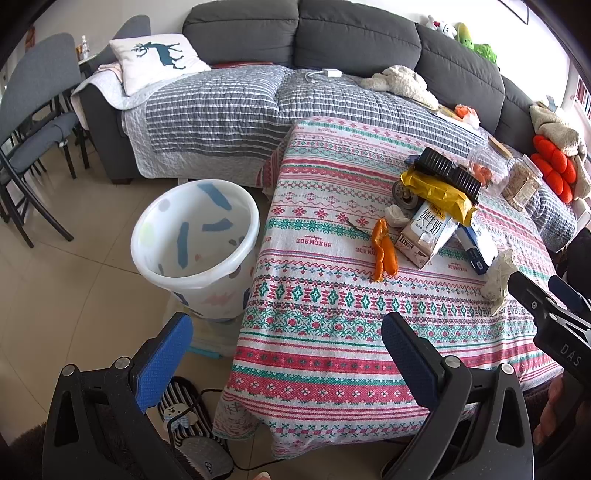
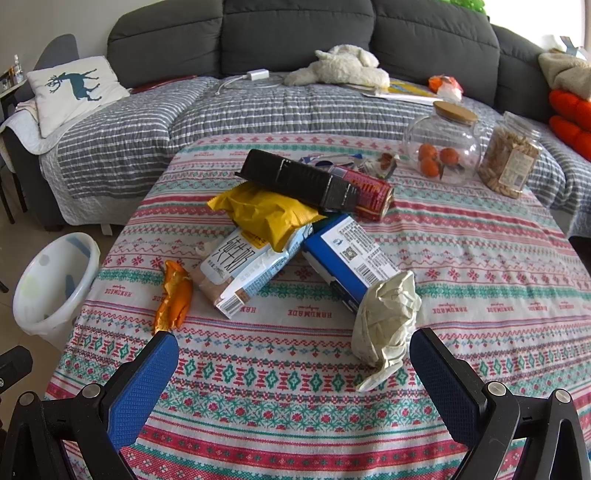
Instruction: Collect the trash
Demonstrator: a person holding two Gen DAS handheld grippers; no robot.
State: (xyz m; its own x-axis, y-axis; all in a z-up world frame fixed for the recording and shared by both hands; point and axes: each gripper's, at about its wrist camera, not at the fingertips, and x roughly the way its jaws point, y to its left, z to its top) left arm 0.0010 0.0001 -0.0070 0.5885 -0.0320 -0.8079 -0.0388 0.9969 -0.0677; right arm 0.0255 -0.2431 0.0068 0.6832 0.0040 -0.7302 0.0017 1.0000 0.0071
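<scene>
A patterned tablecloth [image 2: 461, 258] in red, green and white bands covers the table in front of me, and behind it runs a dark grey sofa [image 2: 295, 33] with a striped grey quilt [image 2: 229, 110] over the seat and a white deer cushion [image 2: 74, 88] at its left end. On the floor at the table's left edge stands a white waste bin [image 1: 195, 251] with blue patches, its mouth open upward. The trash sits heaped mid-table: a black plastic tray [image 2: 299, 179] lies on top of a yellow bag [image 2: 266, 214], which rests on a milk carton [image 2: 243, 269]; a blue box [image 2: 347, 258] leans beside the carton, a red can [image 2: 369, 195] lies on its side behind the tray, and an orange peel [image 2: 173, 295] lies apart to the left. 2 clear jars [image 2: 443, 144] stand at the far right of the table. My left gripper [image 1: 288, 343] is spread wide, holding nothing, above the table's near left corner. My right gripper [image 2: 295, 362] is also spread wide and empty, with a crumpled paper wad [image 2: 384, 317] sitting just ahead of its right finger; I cannot tell whether they touch.
</scene>
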